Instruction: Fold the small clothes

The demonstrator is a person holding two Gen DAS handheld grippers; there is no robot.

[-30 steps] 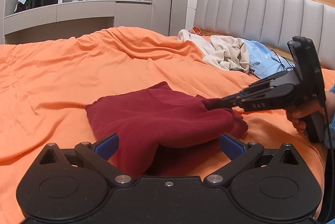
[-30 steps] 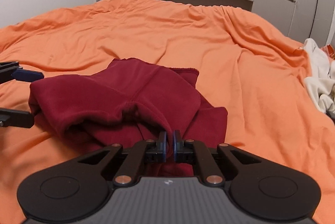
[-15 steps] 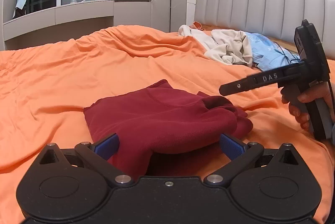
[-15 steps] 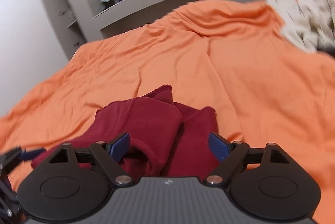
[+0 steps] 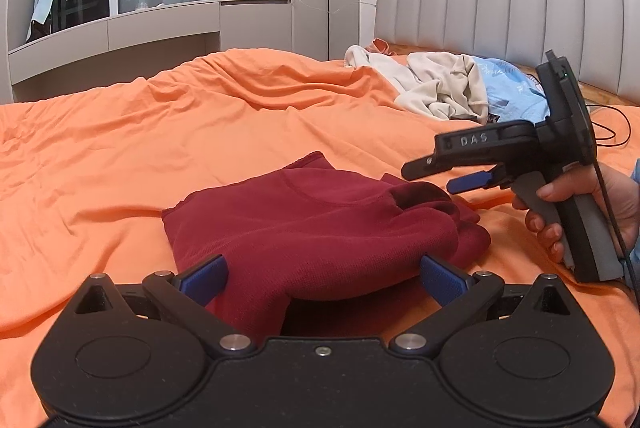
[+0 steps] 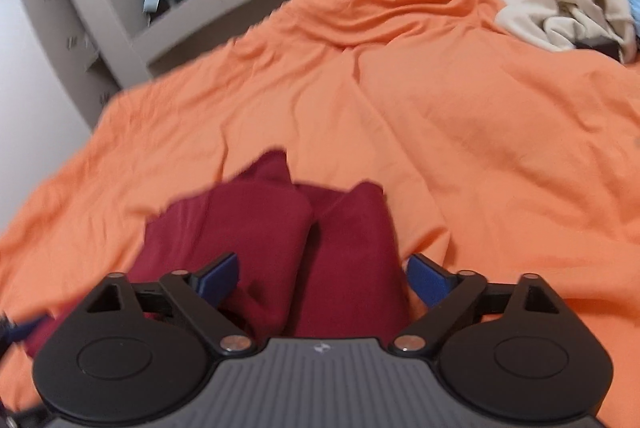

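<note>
At centre frame in the left wrist view, the dark red garment (image 5: 320, 228) lies folded on the orange bedspread (image 5: 120, 148). Left gripper (image 5: 322, 274) spread wide, blue pads either side of the garment's near edge, nothing clamped. Right gripper (image 5: 436, 176) at right of frame, held in a hand (image 5: 580, 212), fingers apart, above the garment's right end, not touching. Right wrist view is blurred: right gripper (image 6: 322, 274) wide. Upper right: beige clothes pile (image 5: 432, 84) and a light blue item (image 5: 512, 88) by the headboard (image 5: 500, 4).

Maroon garment (image 5: 312, 224) on orange bed (image 5: 160, 132)
</note>
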